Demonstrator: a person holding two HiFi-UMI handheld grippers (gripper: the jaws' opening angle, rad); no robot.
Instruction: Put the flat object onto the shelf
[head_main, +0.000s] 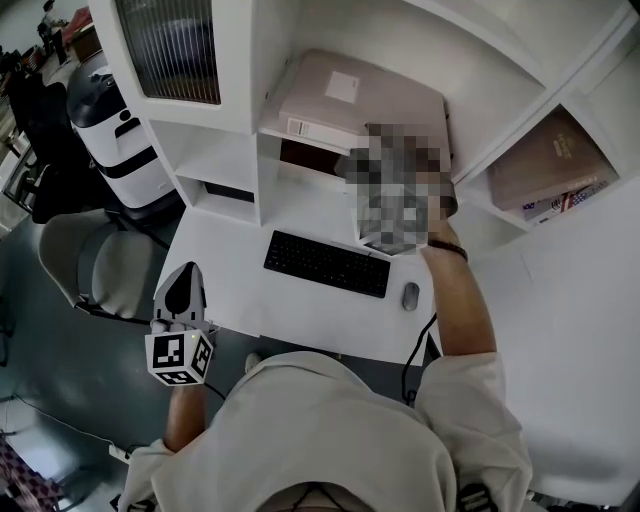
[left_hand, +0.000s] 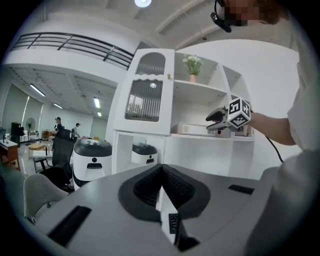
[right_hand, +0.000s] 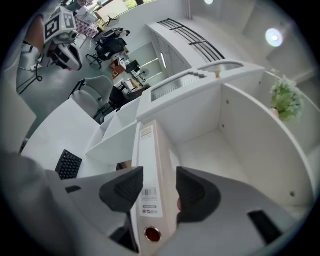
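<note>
The flat object is a pale pink binder (head_main: 360, 100) lying on the white shelf (head_main: 272, 135) above the desk. In the right gripper view its labelled spine (right_hand: 150, 175) runs between my right gripper's (right_hand: 159, 186) jaws, and both pads rest against its sides. A mosaic patch hides that gripper in the head view; the left gripper view shows it (left_hand: 216, 118) at the shelf with its marker cube. My left gripper (head_main: 183, 288) hangs off the desk's front left corner, jaws together with nothing in them (left_hand: 161, 172).
A black keyboard (head_main: 327, 263) and a mouse (head_main: 410, 296) lie on the white desk (head_main: 220, 270). More binders (head_main: 550, 165) fill the right compartment. A grey chair (head_main: 90, 265) and a white machine (head_main: 115, 120) stand to the left. A potted plant (right_hand: 285, 100) sits on the upper shelf.
</note>
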